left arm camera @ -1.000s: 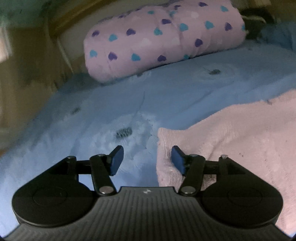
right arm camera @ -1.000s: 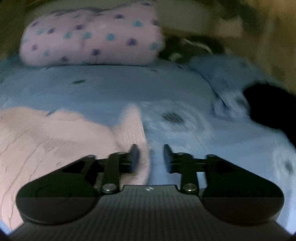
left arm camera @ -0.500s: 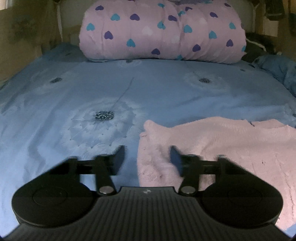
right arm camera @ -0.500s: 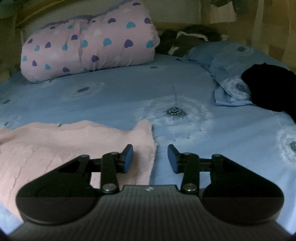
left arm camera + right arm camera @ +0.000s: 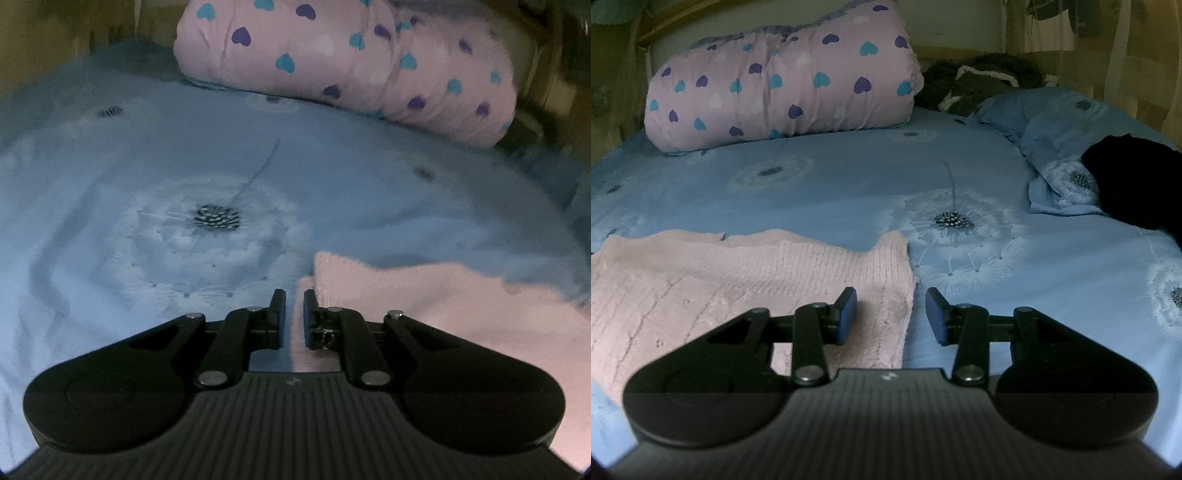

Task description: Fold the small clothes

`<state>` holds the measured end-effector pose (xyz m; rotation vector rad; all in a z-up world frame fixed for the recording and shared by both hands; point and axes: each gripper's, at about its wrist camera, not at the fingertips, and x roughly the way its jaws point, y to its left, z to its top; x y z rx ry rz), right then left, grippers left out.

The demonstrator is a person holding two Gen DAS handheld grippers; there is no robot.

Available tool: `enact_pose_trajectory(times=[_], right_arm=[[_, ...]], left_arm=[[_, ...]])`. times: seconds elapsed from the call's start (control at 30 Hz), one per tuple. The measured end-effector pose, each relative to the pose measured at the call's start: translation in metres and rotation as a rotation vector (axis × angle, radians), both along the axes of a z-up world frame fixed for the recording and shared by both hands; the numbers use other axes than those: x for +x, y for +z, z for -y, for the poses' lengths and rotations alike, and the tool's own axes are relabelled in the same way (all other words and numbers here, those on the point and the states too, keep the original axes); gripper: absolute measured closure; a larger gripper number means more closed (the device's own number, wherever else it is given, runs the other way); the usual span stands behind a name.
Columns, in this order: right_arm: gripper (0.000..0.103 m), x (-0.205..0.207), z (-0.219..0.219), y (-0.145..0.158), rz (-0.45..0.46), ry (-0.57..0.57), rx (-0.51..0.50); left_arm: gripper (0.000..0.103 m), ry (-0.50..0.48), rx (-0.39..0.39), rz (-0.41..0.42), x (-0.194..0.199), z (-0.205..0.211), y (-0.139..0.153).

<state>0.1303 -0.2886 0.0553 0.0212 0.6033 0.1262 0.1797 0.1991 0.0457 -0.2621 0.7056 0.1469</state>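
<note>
A pale pink knitted garment [image 5: 720, 280] lies flat on the blue bedsheet [image 5: 849, 184]. In the left wrist view the garment [image 5: 443, 314] fills the lower right, and its left edge runs into the narrow gap of my left gripper [image 5: 294, 317], which is shut on that edge. In the right wrist view my right gripper [image 5: 891, 314] stands open astride the garment's right edge. Its left finger is over the knit and its right finger over the sheet, and neither pad presses the cloth.
A rolled pink quilt with heart print [image 5: 783, 88] lies across the head of the bed. A black cloth [image 5: 1137, 188] rests on a blue pillow [image 5: 1052, 122] at the right, with dark clothes [image 5: 979, 85] behind. Bare sheet [image 5: 184, 166] stretches left of the garment.
My left gripper's jaws went from wide apart to nearly together on the garment's left edge while that hand rolled and slid sideways. The right gripper has hardly moved and stays open.
</note>
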Motion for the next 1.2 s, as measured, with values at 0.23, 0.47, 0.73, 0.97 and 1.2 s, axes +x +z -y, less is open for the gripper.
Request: enact_pose_trajectory(times=[0.23,0.47,0.73,0.97,1.2], right_arm=[[0.06,-0.004,-0.001,0.001,0.004,0.009,0.002],[0.06,-0.005,0.001,0.002,0.005,0.001,0.003],[0.06,-0.005,0.001,0.003,0.005,0.008,0.001],[0.06,-0.005,-0.001,0.003,0.003,0.008,0.0],[0.06,-0.005,-0.001,0.003,-0.002,0.007,-0.001]], left_arm=[[0.066,-0.065,0.013,-0.029,0.012,0.014,0.0],[0.04,-0.077,-0.039,0.033,0.014,0.02,0.003],[0.044,-0.097,0.054,0.022,0.016,0.031,0.005],[0.095,-0.135,0.255,0.005,0.027,0.056,-0.003],[0.094,-0.084,0.364,-0.053,0.051,0.049,-0.008]])
